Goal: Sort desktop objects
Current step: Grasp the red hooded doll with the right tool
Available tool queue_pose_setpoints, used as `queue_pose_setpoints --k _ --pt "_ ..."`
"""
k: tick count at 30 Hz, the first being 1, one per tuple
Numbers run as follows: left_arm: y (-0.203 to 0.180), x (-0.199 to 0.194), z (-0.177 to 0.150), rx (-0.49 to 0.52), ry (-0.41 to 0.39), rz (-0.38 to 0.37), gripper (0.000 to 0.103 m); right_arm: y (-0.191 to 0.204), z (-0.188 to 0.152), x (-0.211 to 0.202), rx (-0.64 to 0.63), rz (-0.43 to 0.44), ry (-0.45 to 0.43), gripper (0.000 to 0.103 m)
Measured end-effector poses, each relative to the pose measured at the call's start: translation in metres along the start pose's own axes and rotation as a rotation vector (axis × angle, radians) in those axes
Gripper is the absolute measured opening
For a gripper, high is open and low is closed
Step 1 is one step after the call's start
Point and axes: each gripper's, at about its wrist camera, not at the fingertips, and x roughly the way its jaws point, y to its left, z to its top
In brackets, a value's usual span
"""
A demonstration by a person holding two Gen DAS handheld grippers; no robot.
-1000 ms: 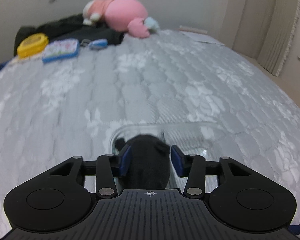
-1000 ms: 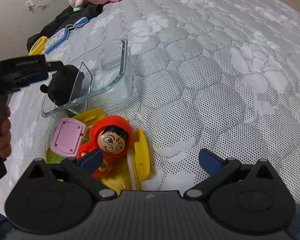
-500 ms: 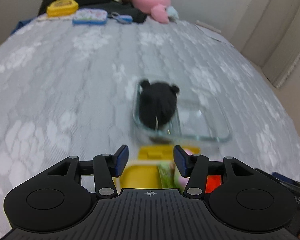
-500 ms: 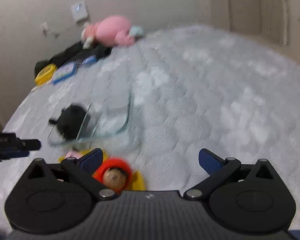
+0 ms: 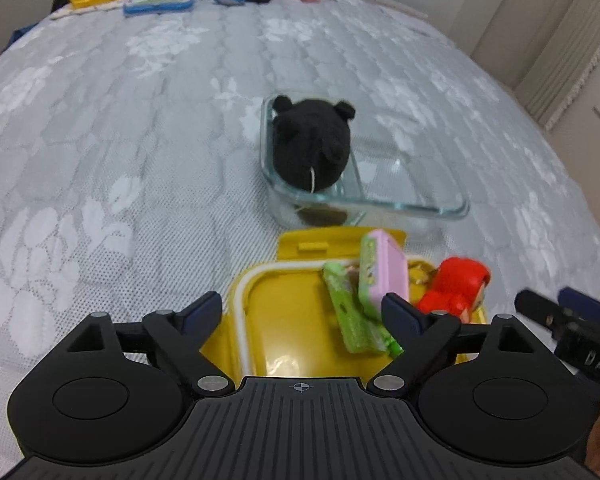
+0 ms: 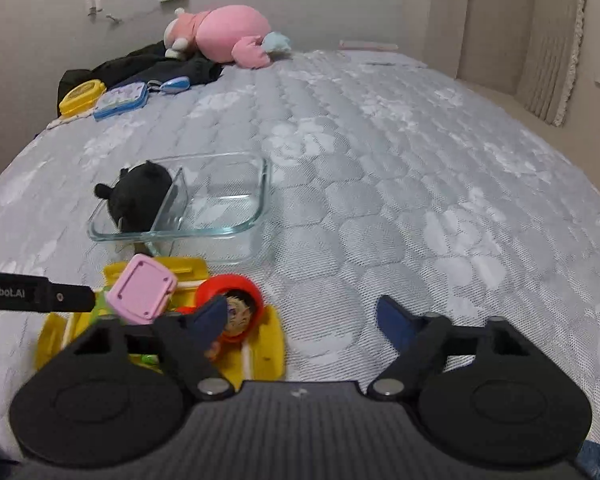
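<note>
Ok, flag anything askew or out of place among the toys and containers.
The pink block stands tilted on edge in the yellow lid, propped against the green piece. The black plush sits crammed in one end of the glass dish, bulging over its rim. Nothing spilled or damaged.

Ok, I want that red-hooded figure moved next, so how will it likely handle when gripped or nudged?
The red-hooded figure looks like hard glossy plastic, so probably stiff and somewhat slippery. Its rounded head suggests it could roll or twist if squeezed off-centre. It lies loose in the yellow tray beside the pink block, so a nudge would likely slide it.
</note>
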Motion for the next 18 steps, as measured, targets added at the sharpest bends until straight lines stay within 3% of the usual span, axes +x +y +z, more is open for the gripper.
queue_pose_setpoints --k 3,5,11,13,18 --pt "0.003 0.004 -0.002 -0.006 0.040 -0.025 0.092 0.008 0.002 0.005 -0.006 -0.002 0.015 0.059" --pt "0.005 0.007 -0.003 -0.014 0.068 -0.046 0.093 0.014 0.004 0.009 -0.011 -0.003 0.025 0.059" --pt "0.001 0.009 -0.005 0.010 0.091 -0.056 0.094 0.031 0.008 0.020 -0.026 -0.009 0.053 0.068" --pt "0.000 0.011 -0.006 0.011 0.100 -0.049 0.094 0.037 0.009 0.024 -0.031 -0.011 0.062 0.078" --pt "0.001 0.012 -0.007 0.013 0.114 -0.033 0.096 0.051 0.013 0.033 -0.044 -0.015 0.086 0.081"
